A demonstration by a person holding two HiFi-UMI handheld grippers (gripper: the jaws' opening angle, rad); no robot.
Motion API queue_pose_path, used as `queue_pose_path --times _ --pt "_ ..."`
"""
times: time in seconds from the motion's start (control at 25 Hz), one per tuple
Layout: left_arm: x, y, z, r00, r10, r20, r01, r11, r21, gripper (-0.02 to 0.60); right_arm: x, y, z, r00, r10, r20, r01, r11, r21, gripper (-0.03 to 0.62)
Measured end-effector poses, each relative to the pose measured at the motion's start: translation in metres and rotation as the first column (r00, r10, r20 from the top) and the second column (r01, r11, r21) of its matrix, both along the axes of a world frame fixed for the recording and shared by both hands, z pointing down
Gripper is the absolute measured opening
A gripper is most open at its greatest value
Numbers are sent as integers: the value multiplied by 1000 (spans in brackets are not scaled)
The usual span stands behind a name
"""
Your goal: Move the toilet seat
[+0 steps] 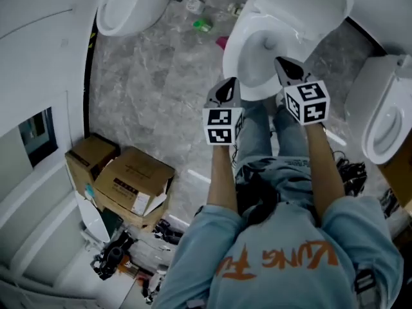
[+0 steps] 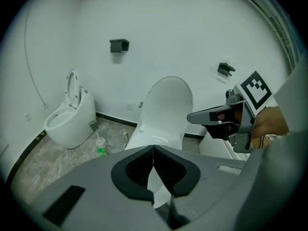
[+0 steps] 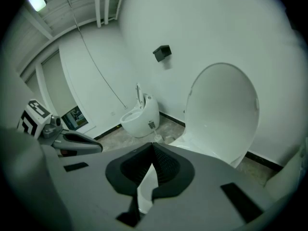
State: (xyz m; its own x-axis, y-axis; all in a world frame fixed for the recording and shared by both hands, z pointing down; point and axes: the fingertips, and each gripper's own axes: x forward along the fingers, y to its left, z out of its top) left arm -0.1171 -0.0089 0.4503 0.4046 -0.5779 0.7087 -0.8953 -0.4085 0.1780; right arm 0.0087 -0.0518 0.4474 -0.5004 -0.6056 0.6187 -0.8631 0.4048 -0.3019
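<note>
White ceramic toilet (image 1: 252, 51), white oval seat (image 3: 222, 110) upright at far side; left gripper (image 1: 226, 90), right gripper (image 1: 285, 66) by near rim; both jaws closed, empty.

Three toilets (image 1: 129, 5) (image 1: 257, 50) (image 1: 386, 108) on site. Two cardboard boxes (image 1: 93, 156) (image 1: 132, 179) on the floor. Two grippers (image 1: 226, 90) (image 1: 288, 66). Two black wall fixtures (image 2: 119, 45) (image 2: 225, 69).

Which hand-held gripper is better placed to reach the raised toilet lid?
Right, probably. The right hand-held gripper sits further over the bowl, nearer the raised lid; the left hand-held gripper hangs back by the bowl's front rim. Both are shut and empty.
</note>
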Motion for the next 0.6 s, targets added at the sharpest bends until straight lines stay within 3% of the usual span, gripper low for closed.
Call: queue_pose_path --times 0.12,0.24,0.44,0.6 --pt "16 -23 50 990 139 8 -139 989 -41 2 -8 2 47 1000 -6 -20 5 999 -48 -2" --pt "27 -28 95 969 245 -8 -245 965 -89 2 -16 18 90 999 -17 -27 14 993 -114 -2" --pt "26 -13 155 905 425 -11 -420 890 -180 2 -22 35 146 998 52 -47 -60 983 -175 -2" --pt "14 -9 199 865 501 -2 -488 842 -230 3 -35 41 182 995 -6 -101 -14 980 -198 -2"
